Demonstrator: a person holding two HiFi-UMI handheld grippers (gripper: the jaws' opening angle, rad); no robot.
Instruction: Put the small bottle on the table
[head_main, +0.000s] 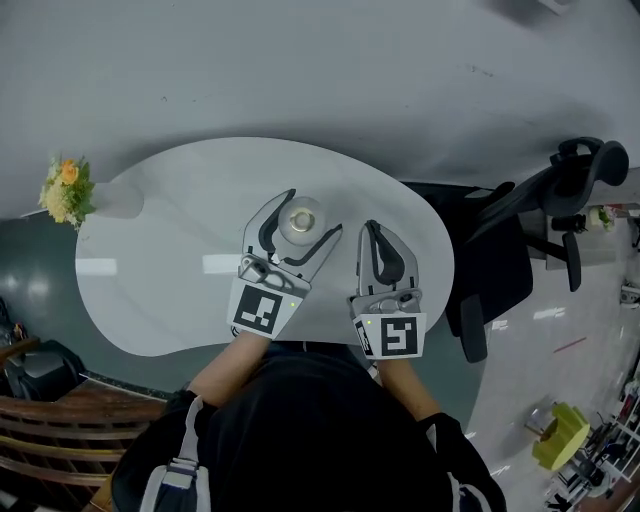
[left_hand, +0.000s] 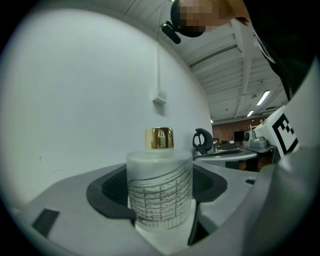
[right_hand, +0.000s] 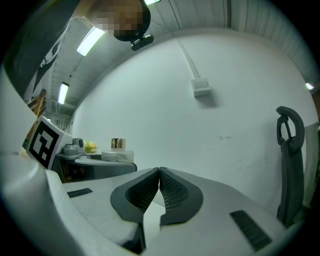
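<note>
1. Head view looks steeply down from the person's head onto the table (head_main: 150, 290).
2. Left gripper view looks along its jaws, with the small bottle (left_hand: 160, 187) very near.
3. Right gripper view faces the same wall; all three views share that bottle.

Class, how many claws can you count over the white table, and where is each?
2. The left claw grips the small bottle near the middle of the table. The right claw, shut and empty, is just to its right. None seem hidden.

- The counter (head_main: 150, 290) is left open leftward, up to the flowers (head_main: 65, 190) at its rim.
- The left fingers' (head_main: 262, 226) gap is filled by the bottle (head_main: 302, 218).
</note>
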